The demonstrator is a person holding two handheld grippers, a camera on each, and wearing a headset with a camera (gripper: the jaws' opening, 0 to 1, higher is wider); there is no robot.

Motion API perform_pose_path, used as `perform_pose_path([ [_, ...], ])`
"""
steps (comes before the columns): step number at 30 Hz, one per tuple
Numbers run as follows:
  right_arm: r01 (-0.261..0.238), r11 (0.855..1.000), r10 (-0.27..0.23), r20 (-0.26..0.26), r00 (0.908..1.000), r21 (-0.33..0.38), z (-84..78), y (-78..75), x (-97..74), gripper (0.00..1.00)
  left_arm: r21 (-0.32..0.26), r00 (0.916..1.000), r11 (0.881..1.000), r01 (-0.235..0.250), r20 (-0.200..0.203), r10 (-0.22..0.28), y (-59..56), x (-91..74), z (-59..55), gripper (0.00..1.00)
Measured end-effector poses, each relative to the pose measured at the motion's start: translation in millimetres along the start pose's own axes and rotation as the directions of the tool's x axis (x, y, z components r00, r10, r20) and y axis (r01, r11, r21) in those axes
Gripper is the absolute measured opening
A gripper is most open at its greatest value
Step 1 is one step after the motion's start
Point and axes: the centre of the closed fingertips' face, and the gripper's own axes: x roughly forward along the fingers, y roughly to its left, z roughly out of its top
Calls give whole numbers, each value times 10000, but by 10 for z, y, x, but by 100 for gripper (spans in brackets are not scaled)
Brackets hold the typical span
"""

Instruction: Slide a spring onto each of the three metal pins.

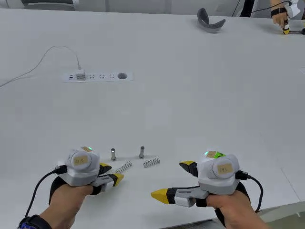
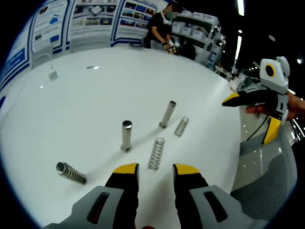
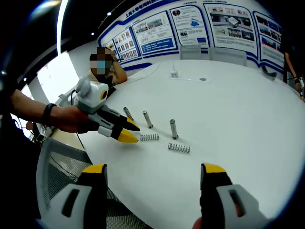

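Observation:
Two bare metal pins (image 1: 113, 153) (image 1: 141, 151) stand upright on the white table (image 1: 190, 105). Just in front of them lie two loose springs (image 1: 124, 167) (image 1: 151, 162). In the left gripper view the pins (image 2: 126, 136) (image 2: 167, 114) and the springs (image 2: 156, 153) (image 2: 181, 126) show close ahead, and a third pin (image 2: 70, 172) wearing a spring sits off to the left; I cannot tell whether it is upright. My left gripper (image 1: 114, 171) is open by a narrow gap, its tips next to the nearer spring and holding nothing. My right gripper (image 1: 169, 180) is wide open, empty, right of the springs.
A white power strip (image 1: 97, 76) with a plugged-in cable lies at the back left. A grey curved band (image 1: 209, 21) rests at the far edge. A person's hand (image 1: 281, 16) works at the far right corner. The table's front edge (image 1: 286, 207) runs close behind my right hand.

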Motion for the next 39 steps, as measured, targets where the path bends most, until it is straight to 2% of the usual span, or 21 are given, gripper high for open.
perform_pose_path([
  [7, 14, 10000, -14, -142, 9999, -4, -44, -25, -21, 81, 177, 10000, 9998, 14, 19, -15, -29, 88, 16, 23],
  [12, 43, 10000, -42, -169, 9998, 57, -59, -41, -38, 81, 444, 9999, 9990, 10, -124, -5, -58, 165, -3, 21],
  [15, 75, 9999, -74, -174, 9998, 99, -61, -54, -44, 80, 387, 10000, 9992, -54, -1, 54, -68, 175, 16, 20],
  [19, 65, 9998, -62, -148, 9999, 194, -60, -55, -43, 80, 438, 9996, 9987, -276, 126, 270, -57, 201, 27, 16],
  [22, 25, 9998, -22, -148, 9999, 181, -56, -43, -35, 80, 773, 9986, 9956, -521, 34, 520, -42, 188, 4, 12],
  [27, -94, 9999, 96, -219, 9997, 77, -55, -1, -6, 80, 848, 9971, 9936, -752, -82, 762, -25, 132, -42, 11],
  [31, -183, 9998, 184, -194, 9996, 48, -44, 28, 11, 80, 881, 9973, 9936, -712, -143, 727, -36, 17, -102, 11],
  [36, -245, 9997, 246, -193, 9995, 90, -58, 64, 39, 80, 500, 9964, 9952, -837, -117, 844, -3, -173, -185, 11],
  [39, -321, 9995, 323, -252, 9992, 70, -88, 101, 64, 80, 481, 9964, 9954, -832, -132, 839, 17, -246, -244, 11],
])
